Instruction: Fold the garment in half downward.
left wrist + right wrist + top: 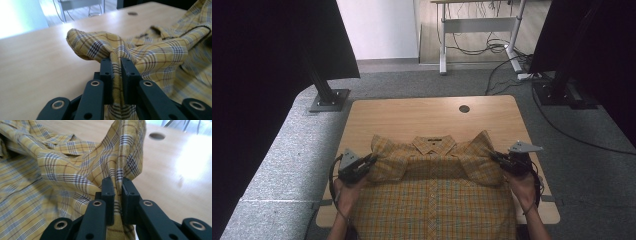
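A yellow plaid shirt [434, 190] lies front up on the wooden table [412, 117], collar away from me, its hem hanging over the near edge. My left gripper [371, 160] is shut on the shirt's left sleeve [100, 46], whose cloth is pinched between the black jaws and lifted a little. On the other side my right gripper [495, 156] is shut on the right sleeve [127, 150], held up the same way. Both sleeves are folded in over the chest. The shirt body [32, 177] spreads left of the right jaws.
A round cable hole [464, 108] sits in the table's far right part. Grey carpet surrounds the table. Two black stand bases [329, 100] flank the far corners, and a white desk frame with cables [477, 35] stands behind.
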Demonstrator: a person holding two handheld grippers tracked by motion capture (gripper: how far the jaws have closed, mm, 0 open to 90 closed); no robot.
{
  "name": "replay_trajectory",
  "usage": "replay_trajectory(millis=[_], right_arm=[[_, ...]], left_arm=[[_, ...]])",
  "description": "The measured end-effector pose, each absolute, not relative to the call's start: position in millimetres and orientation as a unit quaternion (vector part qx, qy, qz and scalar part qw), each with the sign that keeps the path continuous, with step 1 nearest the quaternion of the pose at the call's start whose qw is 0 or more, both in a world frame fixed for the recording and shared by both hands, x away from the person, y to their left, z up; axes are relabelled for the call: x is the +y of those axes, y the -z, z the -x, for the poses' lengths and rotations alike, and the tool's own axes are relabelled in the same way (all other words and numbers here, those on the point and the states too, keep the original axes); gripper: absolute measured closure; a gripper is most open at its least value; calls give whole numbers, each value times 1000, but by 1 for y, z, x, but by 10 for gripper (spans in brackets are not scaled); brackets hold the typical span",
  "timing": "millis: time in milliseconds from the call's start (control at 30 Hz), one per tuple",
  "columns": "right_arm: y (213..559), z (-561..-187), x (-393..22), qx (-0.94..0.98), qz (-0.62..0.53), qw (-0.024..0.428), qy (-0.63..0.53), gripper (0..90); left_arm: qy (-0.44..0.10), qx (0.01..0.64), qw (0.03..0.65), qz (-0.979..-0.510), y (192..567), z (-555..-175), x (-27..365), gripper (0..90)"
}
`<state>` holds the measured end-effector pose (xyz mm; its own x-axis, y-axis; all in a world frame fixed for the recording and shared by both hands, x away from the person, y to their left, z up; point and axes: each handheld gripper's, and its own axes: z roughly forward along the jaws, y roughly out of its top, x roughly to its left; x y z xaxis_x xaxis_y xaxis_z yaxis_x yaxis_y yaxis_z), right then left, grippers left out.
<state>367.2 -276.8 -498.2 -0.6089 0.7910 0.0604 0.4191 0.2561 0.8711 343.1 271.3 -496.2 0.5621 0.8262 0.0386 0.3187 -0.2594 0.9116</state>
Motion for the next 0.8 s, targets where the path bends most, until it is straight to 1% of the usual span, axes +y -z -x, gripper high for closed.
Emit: replay_trajectory(millis=[167, 367, 500, 633, 800], right_arm=[[514, -345, -277, 777, -401, 162, -458, 818], [536, -333, -269, 809, -405, 119, -409, 818], [545, -335, -263, 821, -405, 117, -385, 818], [549, -344, -259, 825, -404, 129, -373, 818], [549, -359, -255, 825, -404, 148, -366, 817]], left_arm=[[-250, 400, 462, -751, 518, -322, 275, 806], [-221, 416, 422, -775, 544, -318, 272, 803], [-211, 425, 407, -781, 550, -323, 270, 795], [-222, 421, 386, -790, 552, -329, 264, 792], [-231, 423, 377, -791, 552, -343, 263, 787]])
